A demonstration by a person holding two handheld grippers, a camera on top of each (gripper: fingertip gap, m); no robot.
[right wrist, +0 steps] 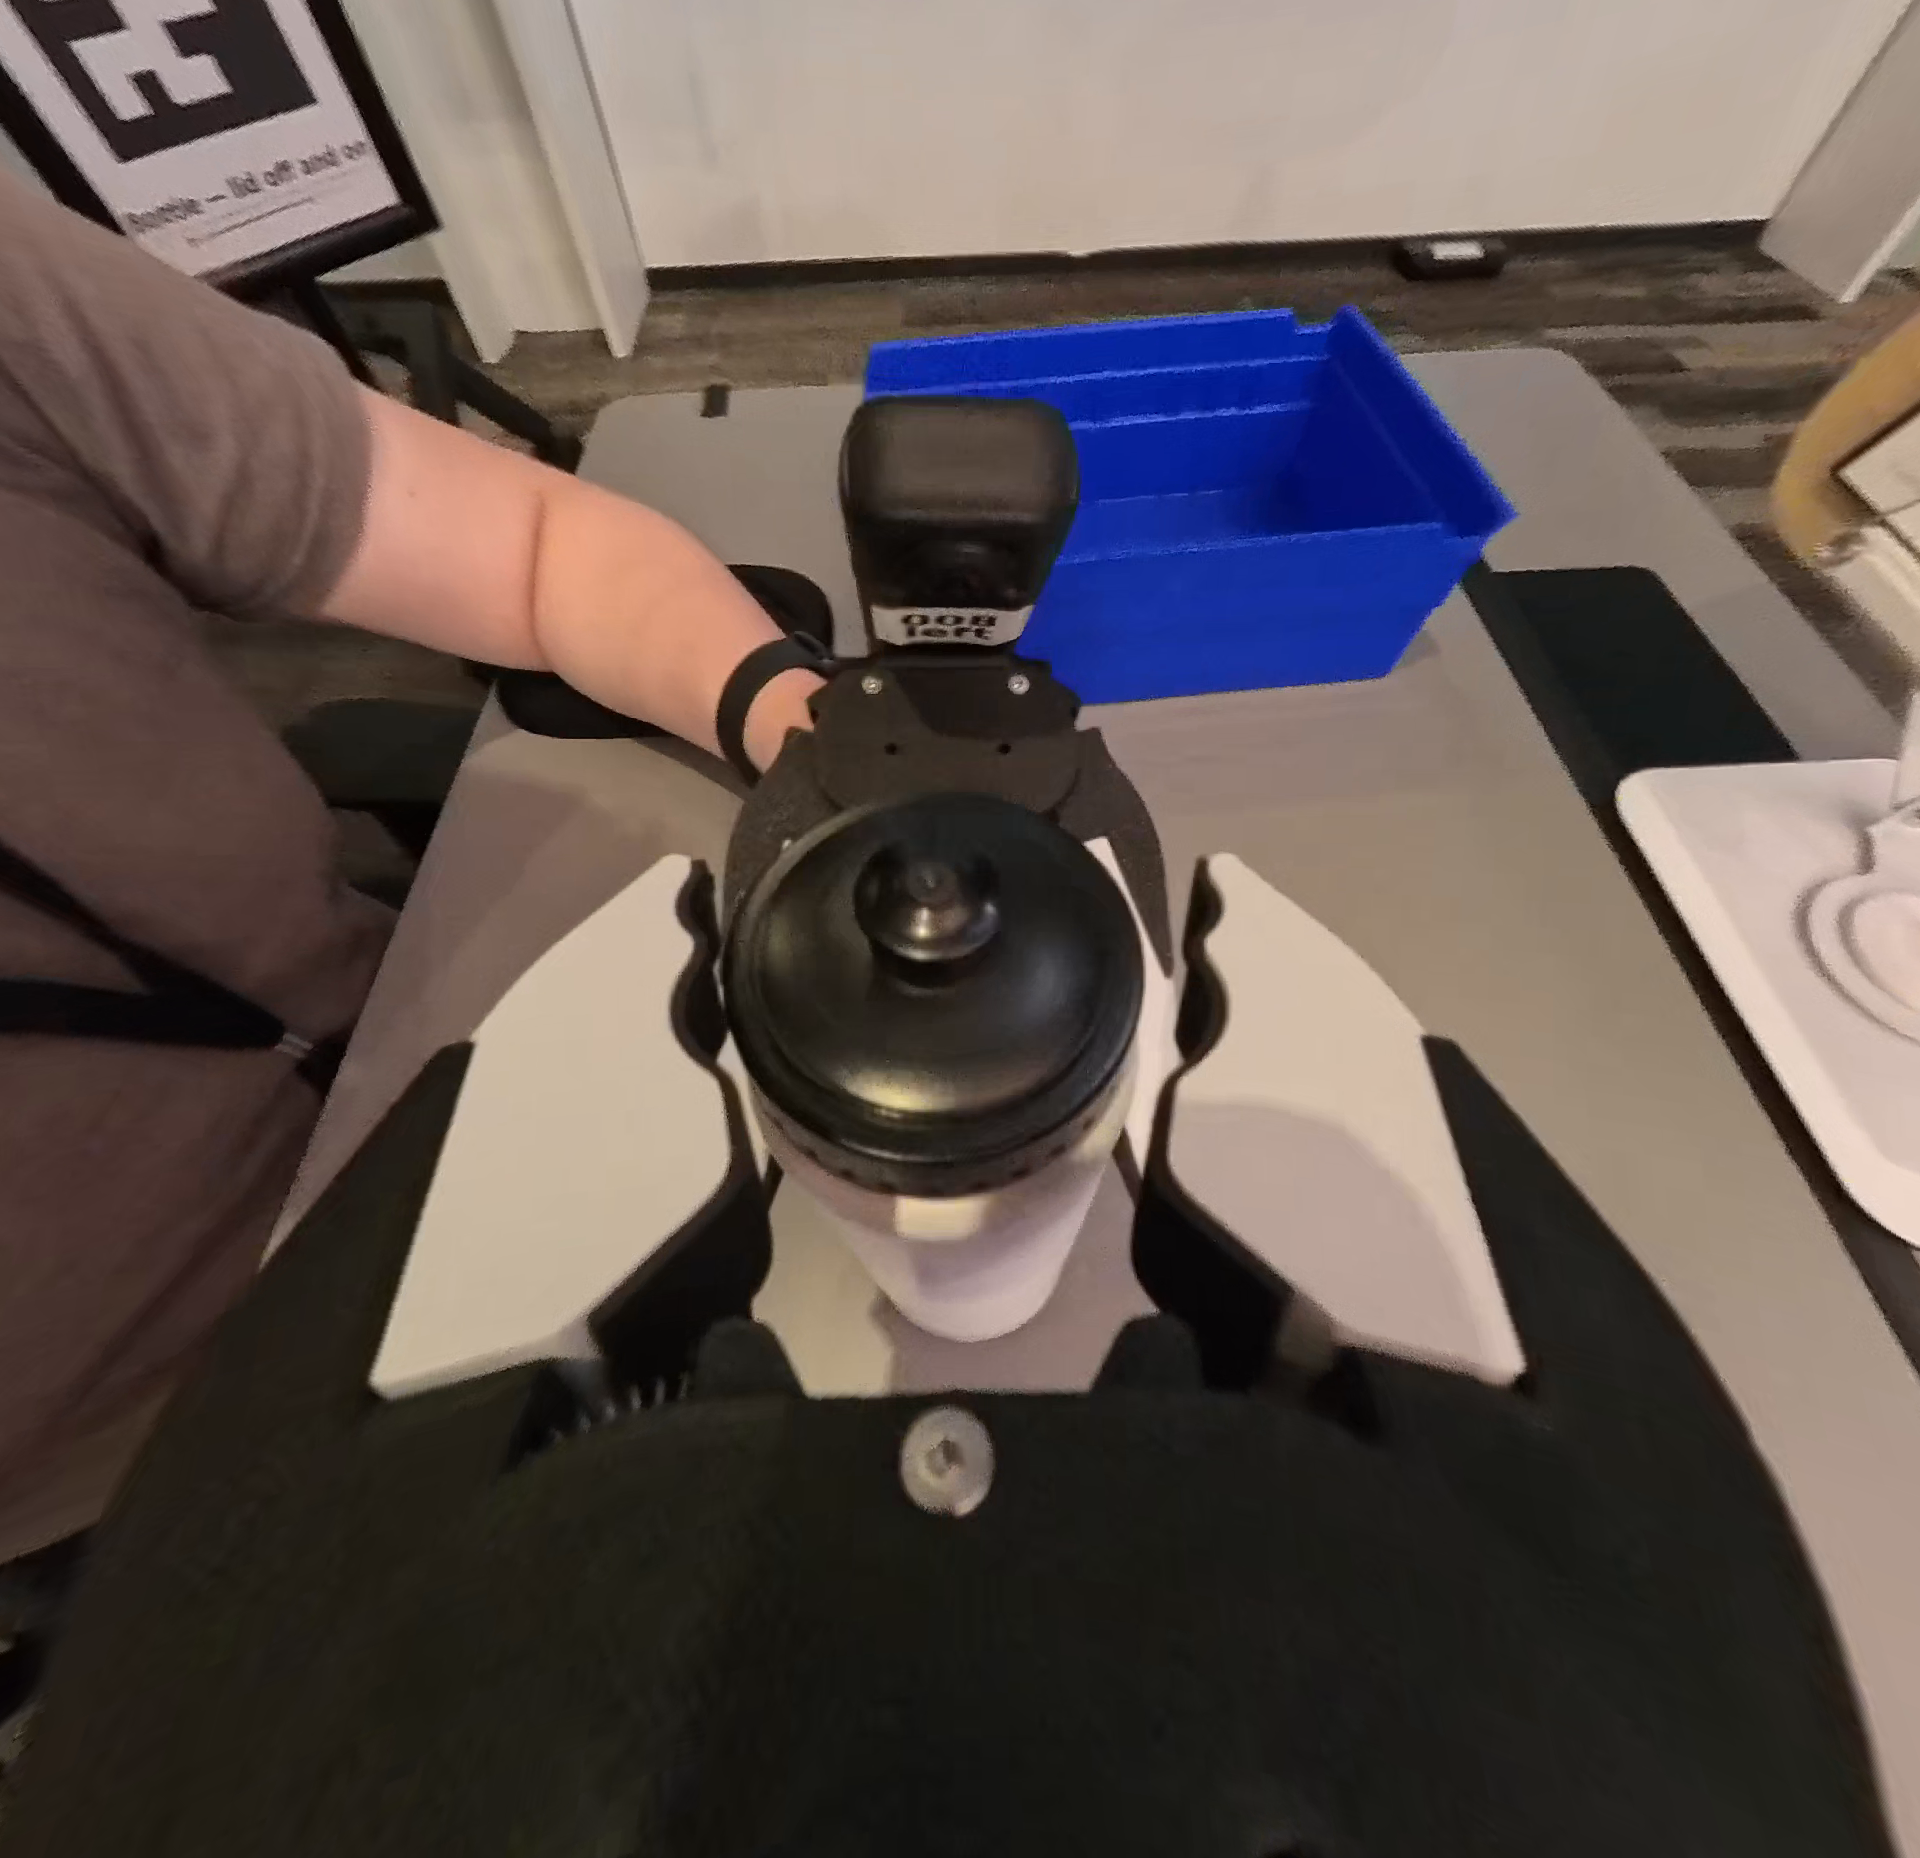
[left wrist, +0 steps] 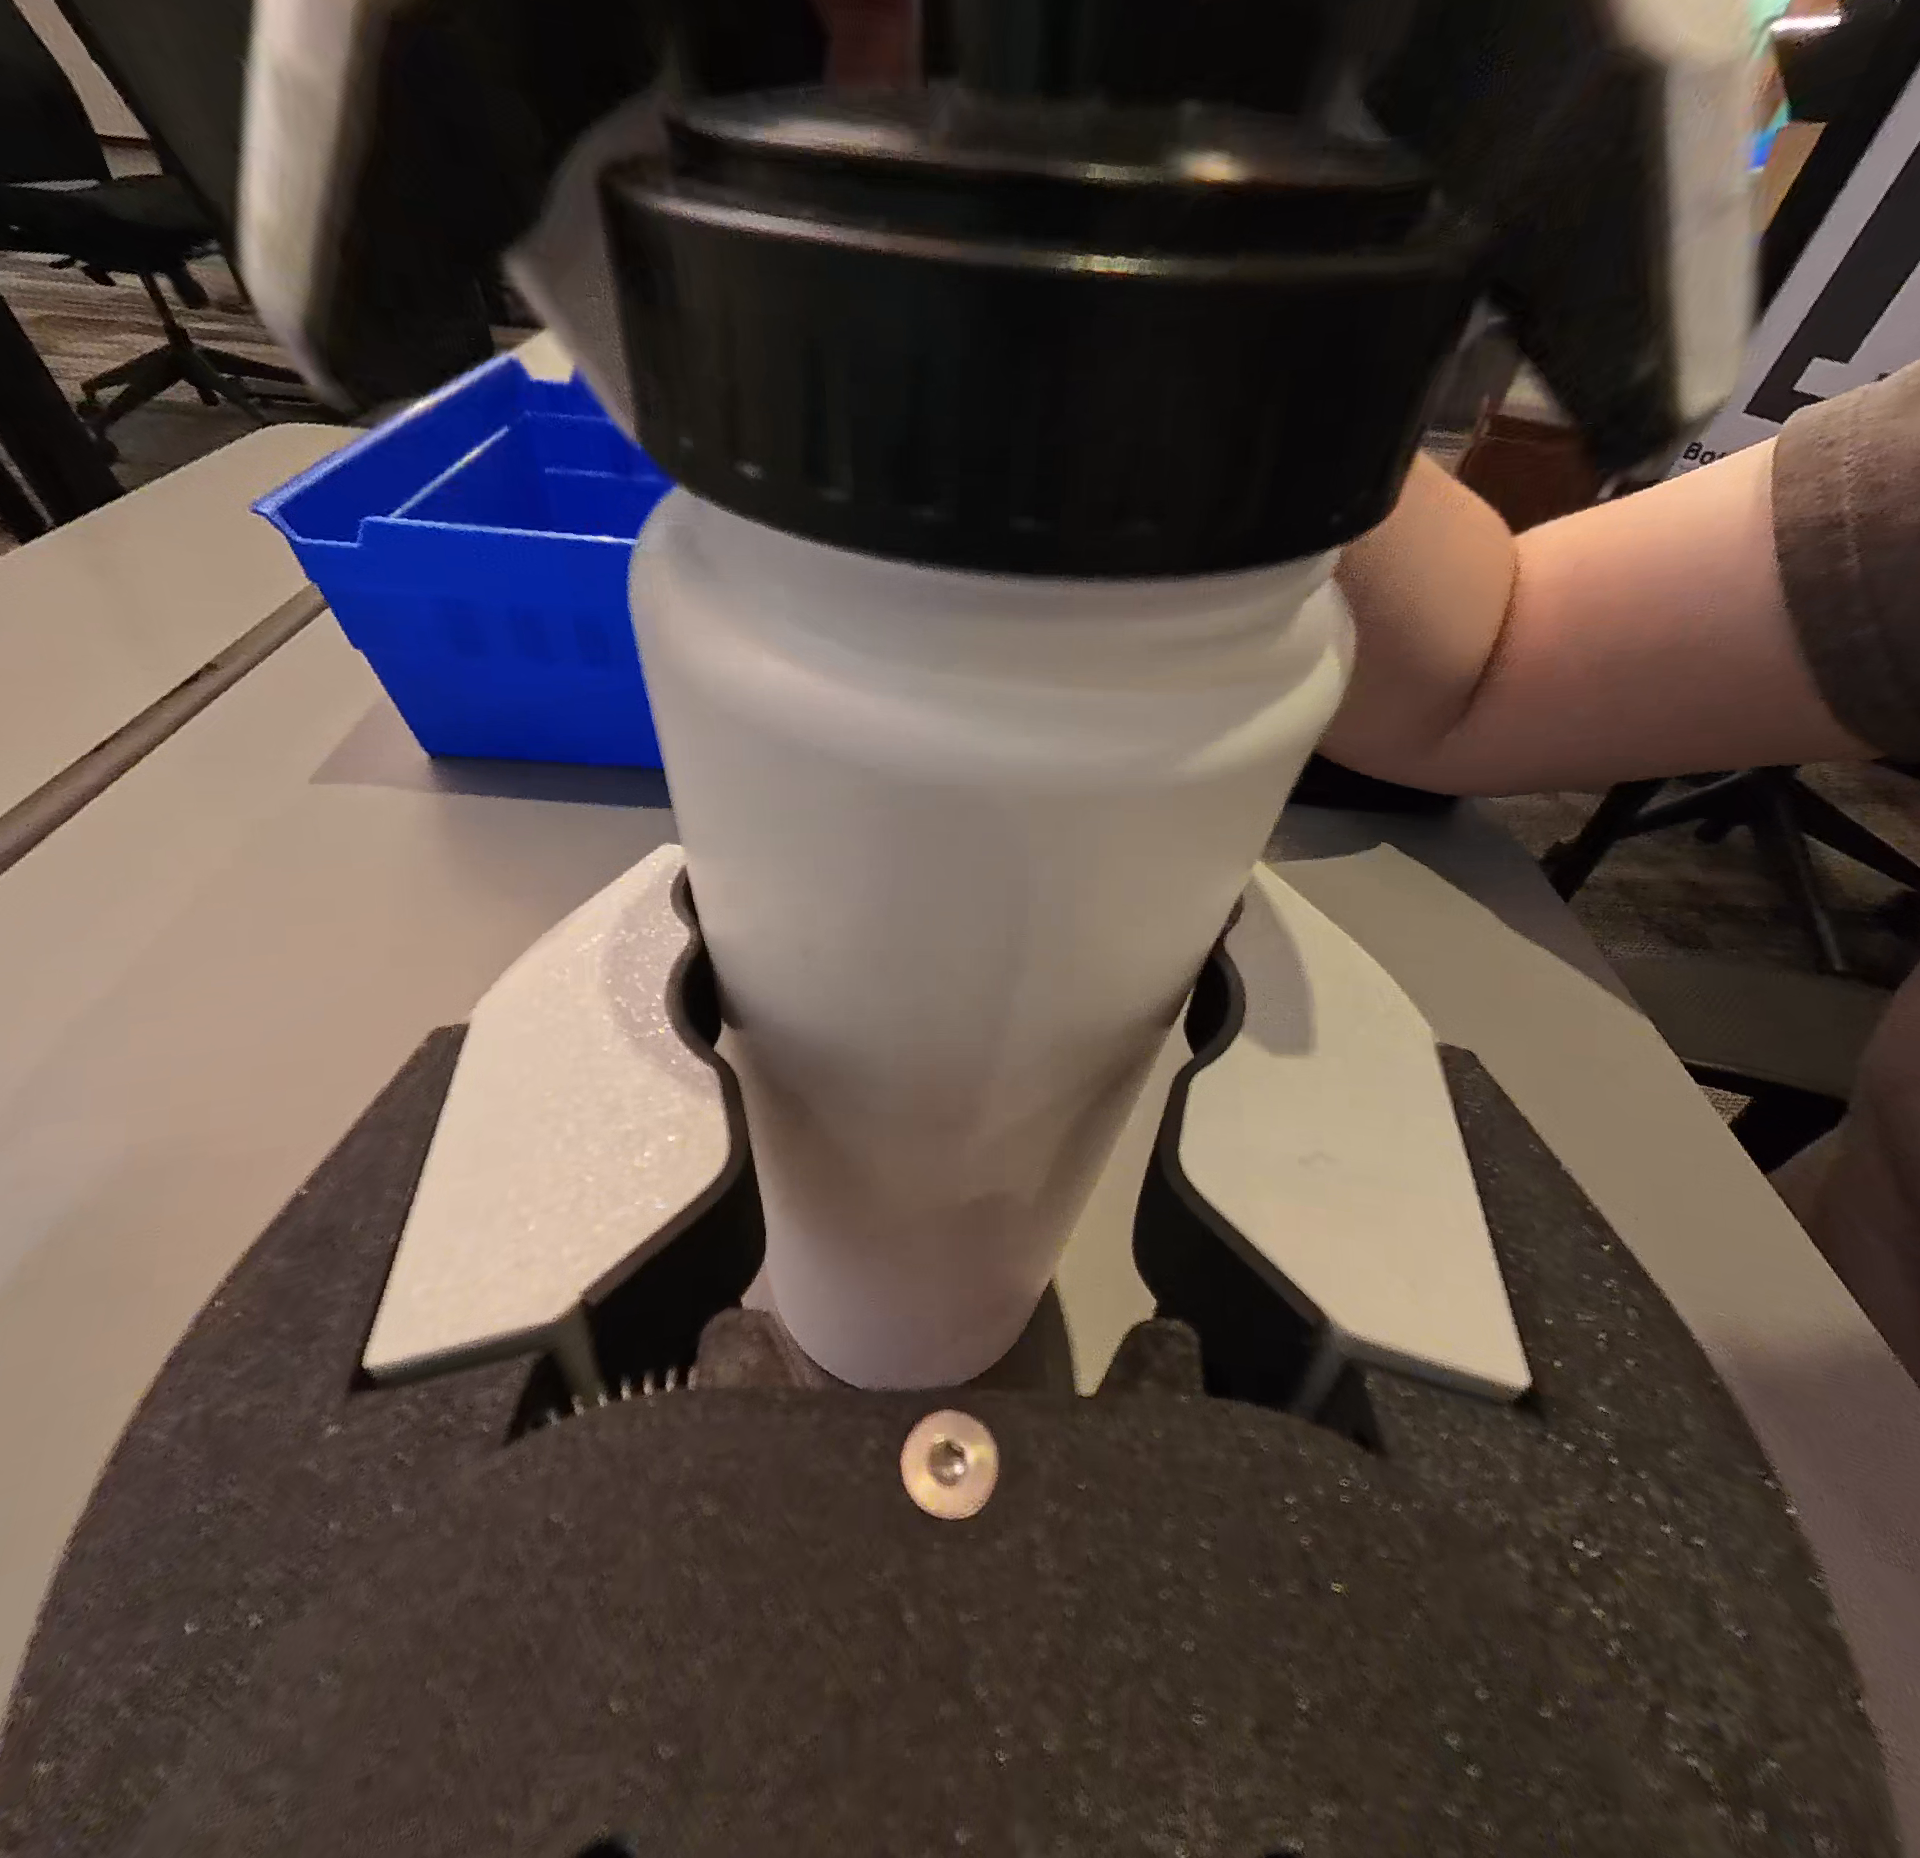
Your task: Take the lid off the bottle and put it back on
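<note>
Upright frosted white bottle (left wrist: 977,873) with its black ribbed lid (right wrist: 930,998) on.

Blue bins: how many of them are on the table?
1. The blue bin stands on the grey table, beyond the bottle and the left gripper. None other shows.

Each handheld gripper is built alike: a rough, speckled black body with 1 silver hex screw set in its middle, and 2 broad pale grey fingers (left wrist: 561,1112) edged with wavy black pads. The left gripper (right wrist: 940,832), seen from the right wrist view, carries a rounded black camera (right wrist: 956,520) on top with a small white label below its lens. The person wears a brown short sleeve (right wrist: 156,437) and a black wristband (right wrist: 750,688).
</note>
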